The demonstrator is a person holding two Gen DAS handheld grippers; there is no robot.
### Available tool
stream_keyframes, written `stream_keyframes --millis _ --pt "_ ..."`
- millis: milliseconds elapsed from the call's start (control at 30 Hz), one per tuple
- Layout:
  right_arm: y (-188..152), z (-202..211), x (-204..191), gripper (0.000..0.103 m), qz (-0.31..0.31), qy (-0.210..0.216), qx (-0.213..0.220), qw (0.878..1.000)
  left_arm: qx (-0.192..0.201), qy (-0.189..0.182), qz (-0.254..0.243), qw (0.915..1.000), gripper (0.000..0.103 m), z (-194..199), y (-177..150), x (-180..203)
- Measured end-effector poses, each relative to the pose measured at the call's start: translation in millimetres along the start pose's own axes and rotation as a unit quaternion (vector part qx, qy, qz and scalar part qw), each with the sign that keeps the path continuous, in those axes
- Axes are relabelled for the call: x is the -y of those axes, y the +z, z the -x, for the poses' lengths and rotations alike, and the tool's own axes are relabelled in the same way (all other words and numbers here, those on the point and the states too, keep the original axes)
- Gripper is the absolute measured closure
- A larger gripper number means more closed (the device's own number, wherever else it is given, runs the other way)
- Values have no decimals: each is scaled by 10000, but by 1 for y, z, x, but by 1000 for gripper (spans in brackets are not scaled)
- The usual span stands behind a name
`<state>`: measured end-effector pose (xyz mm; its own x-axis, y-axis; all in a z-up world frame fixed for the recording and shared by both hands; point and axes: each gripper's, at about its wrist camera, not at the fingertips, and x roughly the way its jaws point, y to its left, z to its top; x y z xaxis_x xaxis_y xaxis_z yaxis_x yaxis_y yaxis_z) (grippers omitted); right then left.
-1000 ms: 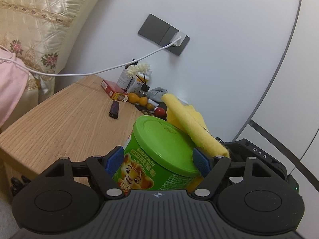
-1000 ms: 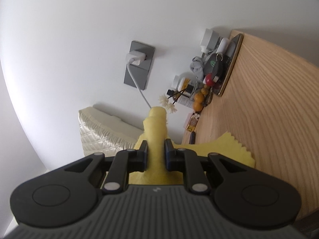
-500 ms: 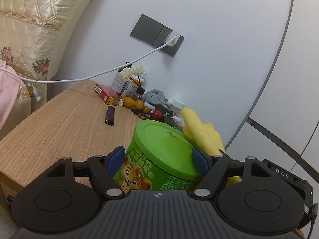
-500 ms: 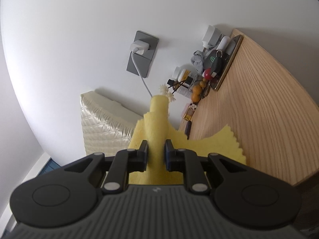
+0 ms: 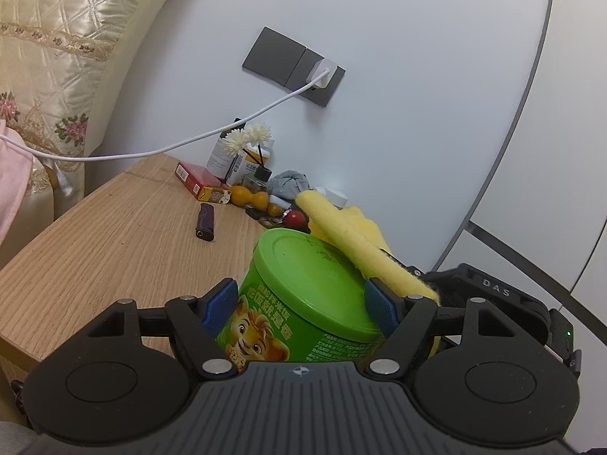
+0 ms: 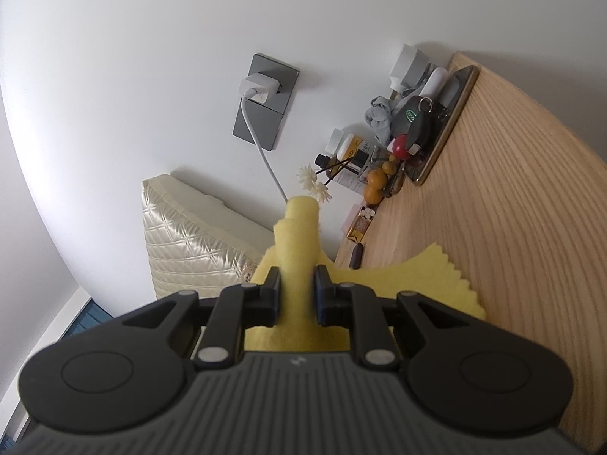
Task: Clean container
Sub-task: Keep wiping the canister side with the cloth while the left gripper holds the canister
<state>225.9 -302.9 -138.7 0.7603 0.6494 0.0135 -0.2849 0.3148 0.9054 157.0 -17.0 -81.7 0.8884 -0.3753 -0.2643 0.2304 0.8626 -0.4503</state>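
Note:
My left gripper (image 5: 301, 303) is shut on a green round container (image 5: 303, 295) with a green lid and a lion picture, held above the near edge of the wooden table (image 5: 114, 242). My right gripper (image 6: 297, 288) is shut on a folded yellow cloth (image 6: 299, 242). In the left wrist view the yellow cloth (image 5: 353, 242) lies across the right rear part of the lid, with the right gripper's black body behind it at the right.
At the table's far end by the wall stand a red box (image 5: 197, 180), a dark lighter (image 5: 205, 222), bottles with white flowers (image 5: 246, 140), small orange fruits, a grey rag and keys. A white cable (image 5: 189, 144) runs from a wall socket. A quilted headboard (image 5: 57, 49) is left.
The yellow cloth has slid back and forth over the lid's right side, and now lies further onto the lid. Both grippers shifted slightly; the grips are unchanged.

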Motion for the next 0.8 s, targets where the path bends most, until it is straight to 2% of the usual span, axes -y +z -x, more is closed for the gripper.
stream_keyframes --millis 267,800 --pt "-11 36 -6 84 -40 41 -109 9999 -15 -76 -11 10000 26 -1 0 -2" --pt "-18 30 -8 81 -128 -6 83 9999 101 32 3 9999 24 -3 -3 1"
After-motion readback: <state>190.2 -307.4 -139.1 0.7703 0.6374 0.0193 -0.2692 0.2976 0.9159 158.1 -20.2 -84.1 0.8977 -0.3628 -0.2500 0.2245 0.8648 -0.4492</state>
